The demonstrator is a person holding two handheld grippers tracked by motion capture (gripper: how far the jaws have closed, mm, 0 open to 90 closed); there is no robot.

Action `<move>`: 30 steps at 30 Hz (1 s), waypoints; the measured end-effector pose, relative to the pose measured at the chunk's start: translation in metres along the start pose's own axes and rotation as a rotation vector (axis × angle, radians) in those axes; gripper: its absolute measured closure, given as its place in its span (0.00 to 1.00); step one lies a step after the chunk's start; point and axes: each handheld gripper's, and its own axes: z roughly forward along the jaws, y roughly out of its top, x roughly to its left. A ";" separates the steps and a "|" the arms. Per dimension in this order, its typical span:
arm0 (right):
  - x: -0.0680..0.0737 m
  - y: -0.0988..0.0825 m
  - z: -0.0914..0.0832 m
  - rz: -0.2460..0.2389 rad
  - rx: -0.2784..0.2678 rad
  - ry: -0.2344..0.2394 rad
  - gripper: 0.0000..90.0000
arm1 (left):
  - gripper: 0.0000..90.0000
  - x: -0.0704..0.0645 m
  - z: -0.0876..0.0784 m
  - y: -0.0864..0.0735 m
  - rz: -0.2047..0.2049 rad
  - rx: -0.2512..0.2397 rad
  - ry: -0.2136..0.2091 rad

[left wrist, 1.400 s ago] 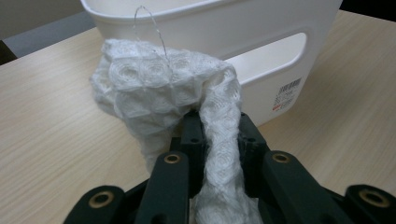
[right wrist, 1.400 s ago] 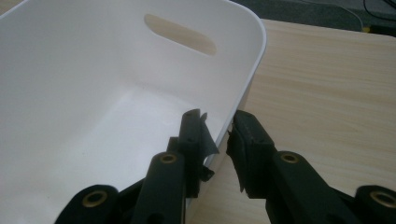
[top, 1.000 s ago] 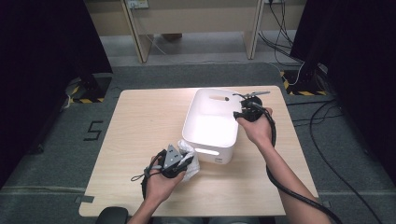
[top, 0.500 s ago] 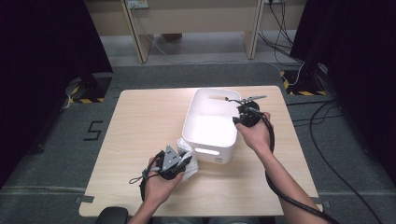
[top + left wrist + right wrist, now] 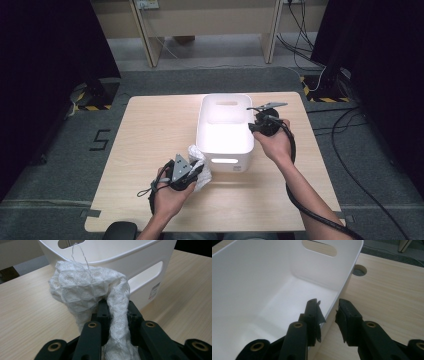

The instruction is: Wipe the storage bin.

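A white plastic bin (image 5: 225, 145) stands in the middle of the wooden table (image 5: 150, 130). My left gripper (image 5: 196, 170) sits by the bin's near left corner, shut on a crumpled white netted cloth (image 5: 200, 156). In the left gripper view the cloth (image 5: 85, 287) bulges up from between the jaws of that gripper (image 5: 117, 307), just in front of the bin (image 5: 147, 270). My right gripper (image 5: 252, 127) is at the bin's right wall. Its jaws have just been closing and straddle the rim of the bin (image 5: 262, 285), one inside and one outside, with my right gripper (image 5: 327, 305) pinching the wall.
The bin is empty inside and has handle slots in its end walls. A round cable hole (image 5: 359, 270) lies in the tabletop just beyond the bin. Cables trail from both grippers. Grey carpet and dark curtains surround the table.
The right gripper's jaws have drawn together around the bin's right wall. The left gripper and its cloth have stayed put.
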 end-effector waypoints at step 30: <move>0.012 -0.018 -0.005 -0.059 -0.003 0.002 0.79 | 0.86 -0.004 0.007 0.014 0.061 0.009 0.024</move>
